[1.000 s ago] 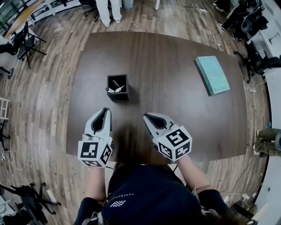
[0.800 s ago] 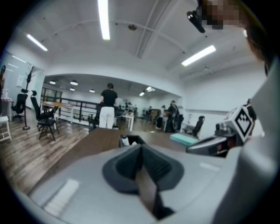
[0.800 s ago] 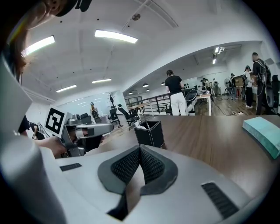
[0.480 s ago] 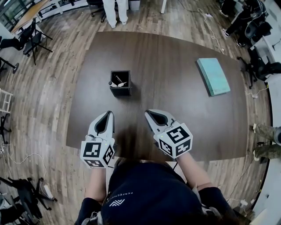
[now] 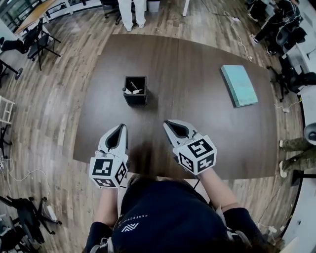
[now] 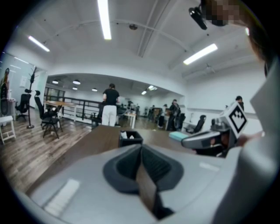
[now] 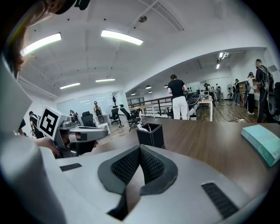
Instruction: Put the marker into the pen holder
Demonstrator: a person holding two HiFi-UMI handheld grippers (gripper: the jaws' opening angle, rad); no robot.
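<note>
Held the left gripper (image 5: pixel 119 127) and the right gripper (image 5: pixel 168 123) side by side above the near edge of the table (image 5: pixel 197 113), both pointed toward the far side and touching nothing. Found the left gripper (image 6: pixel 141 148) with its jaws pressed together in its own view, pads meeting at the tip with nothing between them. Read the same for the right gripper (image 7: pixel 140 148) — jaws closed tip to tip, empty. Saw the holder (image 5: pixel 135 99), a black square box, upright on the table beyond the grippers and a little left of the gap between them, well apart from both. Made out the marker (image 5: pixel 132 91) already inside it, a pale shaft leaning across the opening with a dark end at the left rim; could not tell whether one piece or two lay in there. Caught the holder (image 6: pixel 130 139) just past the closed tips in the left gripper view, and the holder (image 7: pixel 151 135) much the same in the right gripper view. Noted a teal pad (image 5: pixel 239 85) lying flat at the far right of the table, well apart from the holder. Glimpsed a person (image 5: pixel 132 9) in white trousers standing on the wooden floor (image 5: pixel 54 99) beyond the far edge — only the legs in the head view.
</note>
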